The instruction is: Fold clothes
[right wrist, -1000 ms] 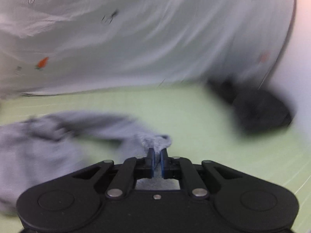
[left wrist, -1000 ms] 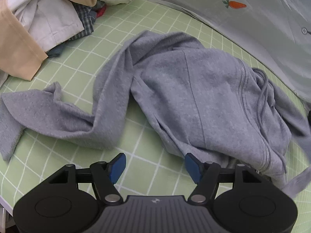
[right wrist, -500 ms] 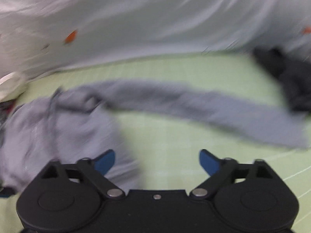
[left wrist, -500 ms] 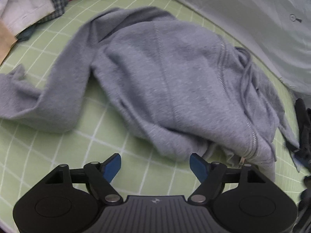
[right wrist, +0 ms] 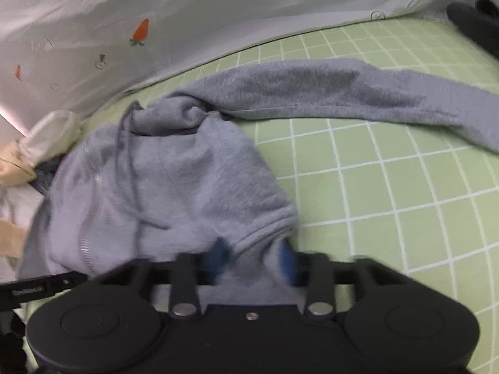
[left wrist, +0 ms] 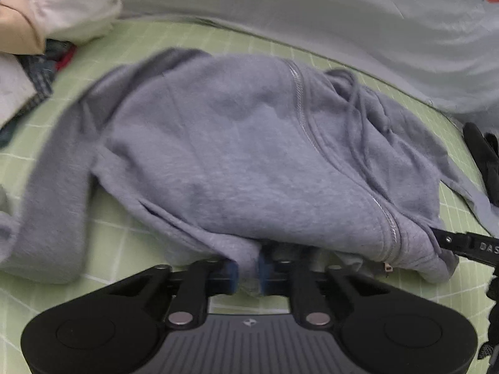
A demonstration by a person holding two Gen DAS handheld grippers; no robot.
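Nearest the left camera, the left gripper [left wrist: 248, 269] has just been closing, and its blue pads now pinch the hoodie's [left wrist: 249, 155] near hem; a second ago they stood wide apart over bare mat short of that hem. On the other side, the right gripper [right wrist: 254, 260] let go of the sleeve [right wrist: 343, 90] it was carrying, swung down to the hoodie's near edge, and has just been closing there too. Grey cloth sits between its blurred pads [right wrist: 287, 261], which seem to press on it, though the blur leaves the firmness of that hold uncertain.

So both grippers have gone from spreading the garment to taking its bottom edge, one at each side. I judge that the sleeve-laying step is over and a lift or fold of the hem is being set up.

Beyond the hem, the hoodie lies rumpled on the green checked mat [right wrist: 405, 202], zip [left wrist: 301, 93] and drawcord [left wrist: 355, 115] facing up. The freed sleeve stretches across the mat beyond the hoodie's body, to the right. To the hoodie's left a heap of other clothes [left wrist: 62, 21] waits, and behind it all hangs a pale carrot-print sheet [left wrist: 343, 15].
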